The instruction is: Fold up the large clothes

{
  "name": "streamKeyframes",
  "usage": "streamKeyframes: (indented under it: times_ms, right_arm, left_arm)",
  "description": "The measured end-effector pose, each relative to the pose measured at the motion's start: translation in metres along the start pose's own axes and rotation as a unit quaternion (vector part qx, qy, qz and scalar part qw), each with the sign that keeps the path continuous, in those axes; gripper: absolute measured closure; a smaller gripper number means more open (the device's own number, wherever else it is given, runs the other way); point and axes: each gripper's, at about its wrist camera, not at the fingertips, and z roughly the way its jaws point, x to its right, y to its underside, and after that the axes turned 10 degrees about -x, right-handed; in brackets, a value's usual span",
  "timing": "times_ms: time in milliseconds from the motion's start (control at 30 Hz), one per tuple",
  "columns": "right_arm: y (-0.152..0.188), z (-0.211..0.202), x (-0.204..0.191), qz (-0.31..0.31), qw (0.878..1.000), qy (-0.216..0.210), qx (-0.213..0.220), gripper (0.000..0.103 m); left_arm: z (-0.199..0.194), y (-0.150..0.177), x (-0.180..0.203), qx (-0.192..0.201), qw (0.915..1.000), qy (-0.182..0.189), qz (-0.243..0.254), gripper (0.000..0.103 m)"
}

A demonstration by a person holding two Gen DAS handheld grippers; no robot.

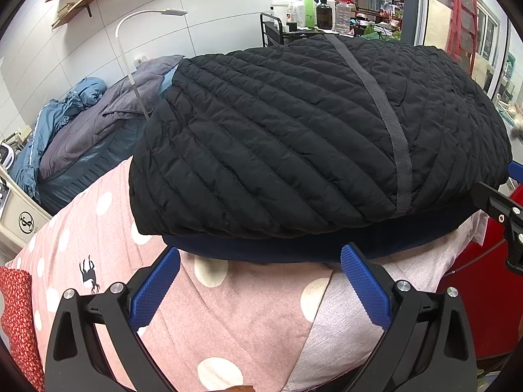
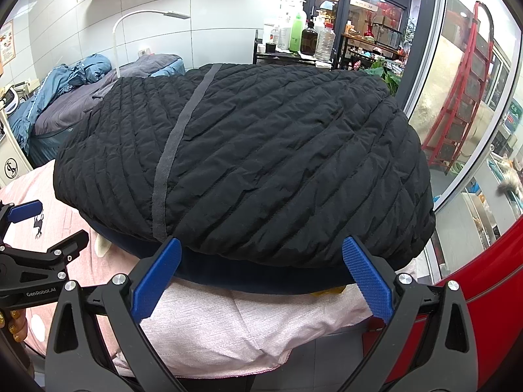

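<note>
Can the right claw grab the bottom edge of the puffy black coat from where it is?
Probably yes. The right claw is open, and the near edge of the black quilted coat lies right between its blue fingers, with nothing in the way.

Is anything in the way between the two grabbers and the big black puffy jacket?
Nothing visible. The left gripper and right gripper both sit open at the near edge of the black quilted jacket, with only pink bedding below.
</note>
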Motion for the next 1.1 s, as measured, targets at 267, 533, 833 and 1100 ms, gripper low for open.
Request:
streamKeyframes:
  times_ms: [267,533,833,1100]
  right_arm:
    - [-0.001,0.0,-0.001,0.0,1.0,-0.002,0.003,0.006]
    - [-0.0025,0.0,-0.0026,-0.002,1.0,-0.002,0.004,0.006]
    - [-0.0033,0.0014,-0.0019,-0.001,1.0,-0.004,0.008,0.006]
    - [-0.0034,0.0024,-0.0011,-0.001,1.0,-0.004,0.008,0.006]
  left_arm:
    - [0.0007,0.0012,-0.0009,-0.001,1.0,0.0,-0.001,0.006]
    - [0.0012,0.0016,-0.0012,0.0,1.0,0.0,0.0,0.006]
    - [0.0019,0.0003,-0.0019,-0.002,1.0,0.002,-0.004,0.006]
    - [0.0012,-0.0001,0.0002,-0.002,1.0,0.001,-0.003,0.006]
